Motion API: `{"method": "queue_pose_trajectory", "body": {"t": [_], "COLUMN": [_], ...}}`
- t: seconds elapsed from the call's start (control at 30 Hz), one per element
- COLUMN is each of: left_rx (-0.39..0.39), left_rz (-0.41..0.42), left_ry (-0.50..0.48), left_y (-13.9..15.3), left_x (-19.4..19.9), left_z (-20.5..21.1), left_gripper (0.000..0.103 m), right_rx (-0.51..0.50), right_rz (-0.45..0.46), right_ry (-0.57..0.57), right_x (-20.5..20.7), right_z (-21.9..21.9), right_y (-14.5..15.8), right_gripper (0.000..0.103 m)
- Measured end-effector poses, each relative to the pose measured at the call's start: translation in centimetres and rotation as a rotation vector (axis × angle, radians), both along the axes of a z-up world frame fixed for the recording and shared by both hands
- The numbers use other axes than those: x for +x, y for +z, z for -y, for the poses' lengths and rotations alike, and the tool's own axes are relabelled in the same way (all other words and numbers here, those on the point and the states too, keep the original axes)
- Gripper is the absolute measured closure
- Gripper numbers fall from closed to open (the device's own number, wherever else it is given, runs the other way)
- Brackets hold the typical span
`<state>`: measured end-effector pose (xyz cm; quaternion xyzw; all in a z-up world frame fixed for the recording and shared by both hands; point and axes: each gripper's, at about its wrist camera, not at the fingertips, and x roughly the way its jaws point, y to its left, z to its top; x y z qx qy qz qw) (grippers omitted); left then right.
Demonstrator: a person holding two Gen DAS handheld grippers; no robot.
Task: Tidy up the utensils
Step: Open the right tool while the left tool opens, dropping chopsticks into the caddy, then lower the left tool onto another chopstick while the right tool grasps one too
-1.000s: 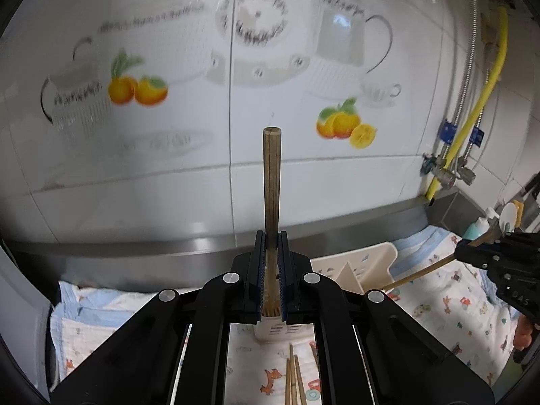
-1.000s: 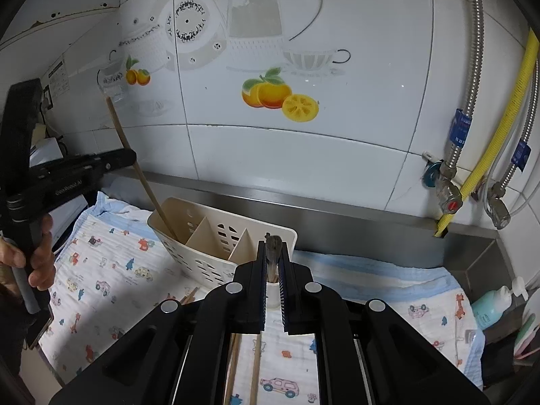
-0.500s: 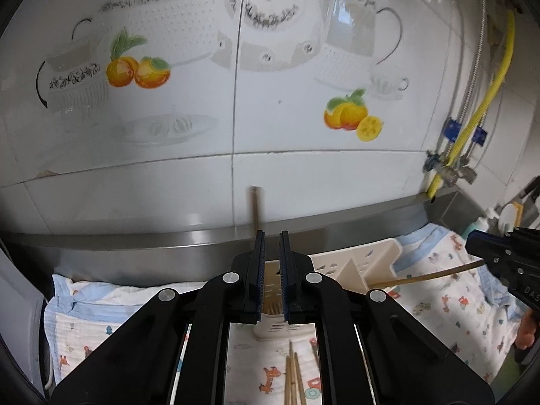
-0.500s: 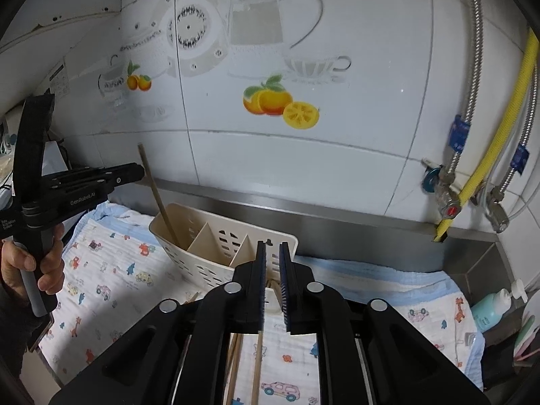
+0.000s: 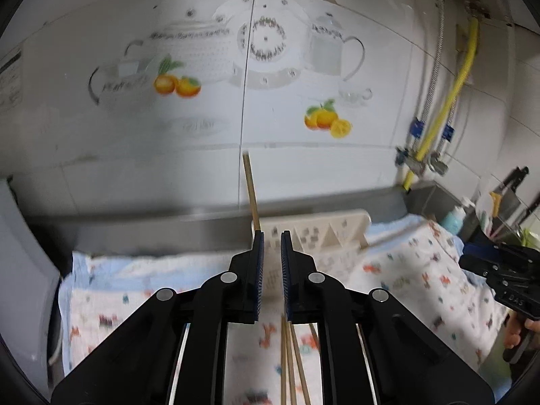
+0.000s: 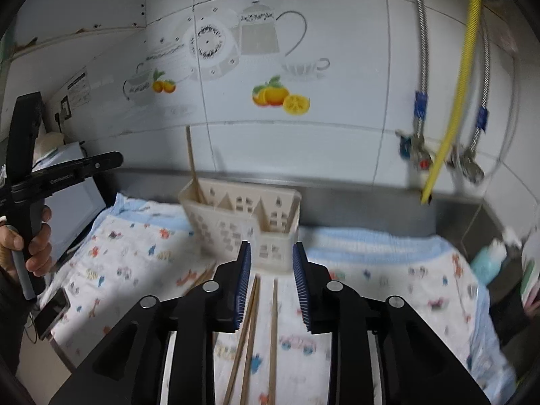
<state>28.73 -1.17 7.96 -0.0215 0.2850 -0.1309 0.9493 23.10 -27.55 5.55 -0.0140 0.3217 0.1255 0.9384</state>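
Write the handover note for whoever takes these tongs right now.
Left tongs: jaws opening, nothing between them.
Right tongs: jaws opening, also empty.
Caddy stands on the printed cloth by the wall.
Done: one chopstick stands in the caddy's left compartment, another leans in its right compartment.
Left: loose chopsticks lie on the cloth just under the right tongs; pick them up and drop them into the caddy.

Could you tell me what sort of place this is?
Most likely a home kitchen counter: a tiled wall printed with teapots and oranges, water valves and hoses beside a steel backsplash, and a utensil caddy on a cloth.
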Motion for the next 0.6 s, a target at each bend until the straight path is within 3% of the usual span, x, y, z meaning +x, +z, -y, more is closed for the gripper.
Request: {"method": "queue_pose_trajectory", "body": {"t": [0.07,0.2,0.27,0.3,0.4,0.47,0.6], "left_rx": [0.015,0.027,0.040,0.046,0.067,0.077,0.127], "left_rz": [-0.010,-0.042,-0.059,-0.070,-0.106,-0.139,-0.188], "left_ry": [0.001,-0.006,-0.003,-0.006,-0.001,-0.001,0.020], "left_y": [-1.4,-4.2,-5.8,-6.6,-8.7,-10.4,-13.3], "left_x": [-2.0,-5.0,-6.5,-7.0,-8.2,-9.1,-9.9], "left_z": [0.0,-0.2,-0.2,-0.3,-0.4,-0.5,-0.8], "left_gripper": [0.080,0.075,0.064,0.063,0.054,0.043,0.033], "right_rx": [-0.001,-0.020,-0.033,-0.035,-0.050,-0.055,-0.055], "right_rz": [-0.001,0.011,0.009,0.002,-0.002,-0.008,-0.046], "right_ry": [-0.010,-0.046,-0.055,-0.056,-0.076,-0.084,-0.099], "right_x": [-1.6,-4.5,-5.8,-6.4,-7.9,-8.6,-9.2], "right_z": [0.1,0.0,-0.1,-0.2,-0.3,-0.3,-0.2], "right_y": [-1.0,-2.6,-3.7,-4.2,-5.7,-6.7,-8.9], "right_gripper": [0.073,0.061,0.056,0.055,0.042,0.029,0.018]}}
